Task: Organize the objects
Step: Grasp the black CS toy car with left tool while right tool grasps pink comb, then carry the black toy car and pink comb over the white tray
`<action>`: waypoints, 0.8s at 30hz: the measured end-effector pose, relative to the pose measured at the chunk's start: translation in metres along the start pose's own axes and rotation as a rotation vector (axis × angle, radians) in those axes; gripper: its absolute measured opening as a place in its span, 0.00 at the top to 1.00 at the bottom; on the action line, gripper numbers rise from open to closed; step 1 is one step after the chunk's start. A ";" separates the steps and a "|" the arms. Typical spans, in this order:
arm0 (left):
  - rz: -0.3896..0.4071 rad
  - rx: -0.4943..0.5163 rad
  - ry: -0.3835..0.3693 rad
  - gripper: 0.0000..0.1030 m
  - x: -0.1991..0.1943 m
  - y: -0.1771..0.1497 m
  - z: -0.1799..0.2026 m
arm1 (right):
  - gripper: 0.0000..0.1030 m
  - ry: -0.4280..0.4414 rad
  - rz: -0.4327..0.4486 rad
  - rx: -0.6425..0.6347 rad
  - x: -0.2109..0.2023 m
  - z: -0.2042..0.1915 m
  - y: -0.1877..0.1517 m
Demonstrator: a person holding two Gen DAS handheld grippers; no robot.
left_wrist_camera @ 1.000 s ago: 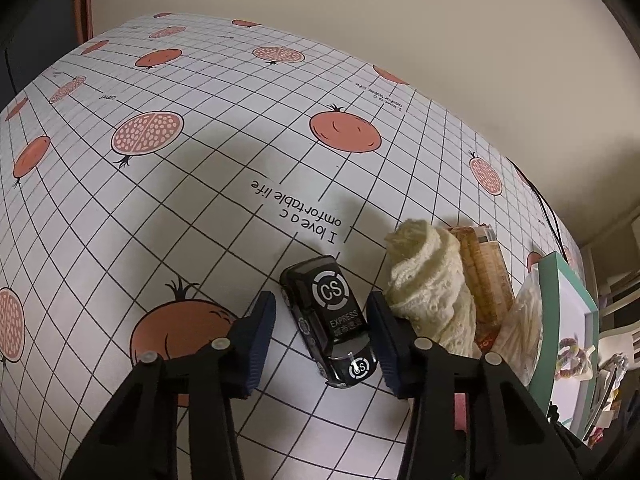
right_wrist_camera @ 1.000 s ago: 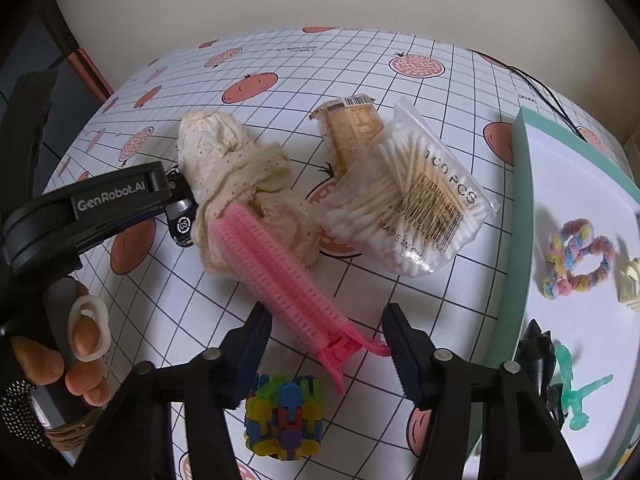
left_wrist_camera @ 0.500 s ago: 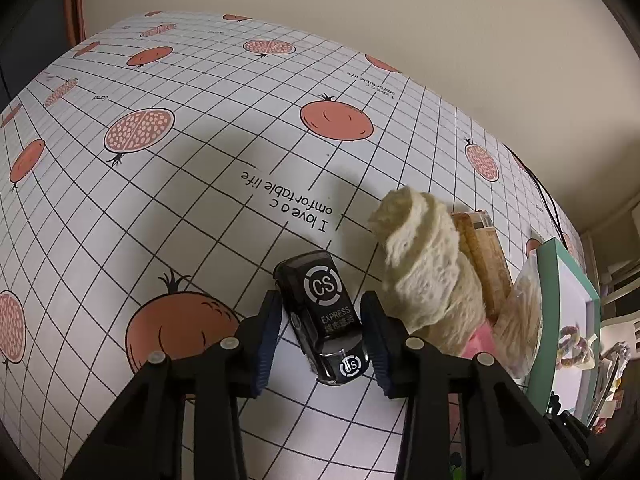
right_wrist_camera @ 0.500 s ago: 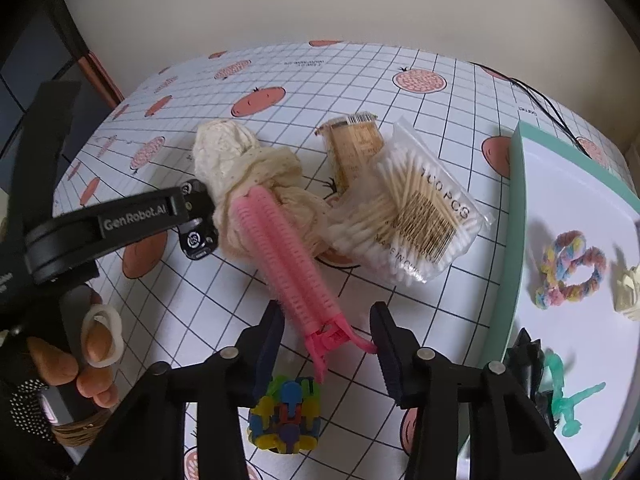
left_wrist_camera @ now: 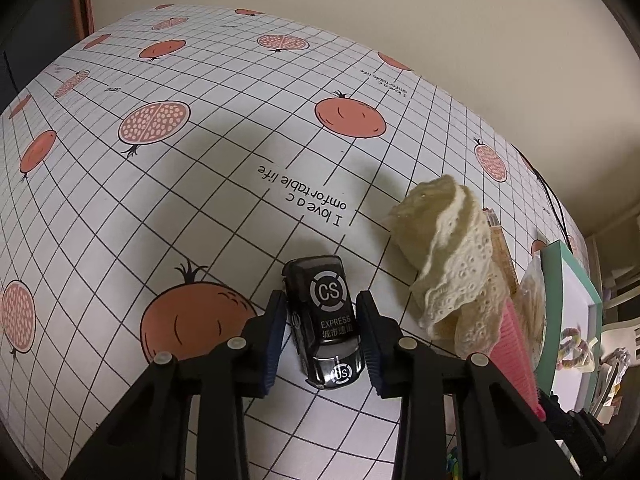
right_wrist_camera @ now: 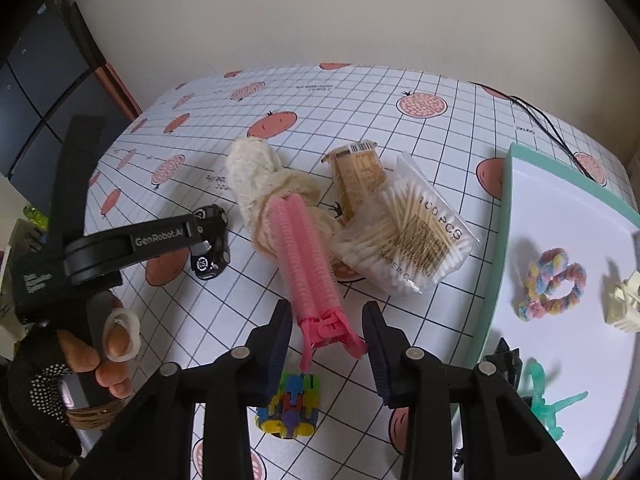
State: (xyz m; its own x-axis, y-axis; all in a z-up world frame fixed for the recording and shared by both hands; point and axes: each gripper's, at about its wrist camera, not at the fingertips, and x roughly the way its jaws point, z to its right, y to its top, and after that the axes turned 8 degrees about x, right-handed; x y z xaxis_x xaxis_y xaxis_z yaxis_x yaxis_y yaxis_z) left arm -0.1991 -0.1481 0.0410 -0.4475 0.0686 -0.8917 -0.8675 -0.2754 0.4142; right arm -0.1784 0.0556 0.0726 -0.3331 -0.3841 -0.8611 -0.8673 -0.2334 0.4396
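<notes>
A black toy car [left_wrist_camera: 328, 304] marked "CS EXPRESS" sits on the pomegranate-print tablecloth. My left gripper [left_wrist_camera: 322, 320] is shut on it, both pads against its sides. The right wrist view shows that same car [right_wrist_camera: 210, 244] under the left gripper's arm. A pink hair-roller clip [right_wrist_camera: 304, 248] lies sloped on a rolled cream lace cloth [right_wrist_camera: 256, 176]. My right gripper [right_wrist_camera: 326, 332] is shut on the clip's handle end. In the left wrist view the lace cloth [left_wrist_camera: 452, 248] stands just right of the car.
A bag of cotton swabs [right_wrist_camera: 412, 228] and a tan snack packet [right_wrist_camera: 360, 176] lie beside the cloth. A multicoloured block toy [right_wrist_camera: 290, 404] sits under the right gripper. The teal-rimmed white tray [right_wrist_camera: 560, 200] at right holds a pastel loop [right_wrist_camera: 552, 284], a cream claw clip [right_wrist_camera: 624, 300] and a green figure [right_wrist_camera: 552, 404]. A gloved hand [right_wrist_camera: 112, 340] holds the left gripper.
Both grippers have narrowed from wide open. The left has shut onto the toy car and the right onto the pink clip's handle. The right view has tilted upward.
</notes>
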 end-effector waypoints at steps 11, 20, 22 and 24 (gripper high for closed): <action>0.010 0.022 0.006 0.64 -0.008 0.001 0.006 | 0.67 0.025 0.061 0.025 -0.025 0.012 0.006; 0.017 0.025 0.004 0.64 -0.015 0.002 0.010 | 0.67 0.036 0.142 0.067 -0.051 0.022 0.015; 0.018 0.023 0.001 0.64 -0.017 0.001 0.011 | 0.67 0.041 0.159 0.073 -0.057 0.023 0.016; 0.020 0.024 -0.002 0.64 -0.019 0.001 0.012 | 0.67 0.051 0.174 0.085 -0.063 0.027 0.018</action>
State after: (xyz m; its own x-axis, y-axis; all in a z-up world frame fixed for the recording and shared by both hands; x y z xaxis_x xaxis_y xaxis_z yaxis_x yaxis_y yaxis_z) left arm -0.1941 -0.1381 0.0609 -0.4656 0.0650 -0.8826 -0.8631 -0.2538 0.4366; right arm -0.1829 0.0993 0.1278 -0.4631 -0.4573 -0.7592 -0.8273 -0.0842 0.5554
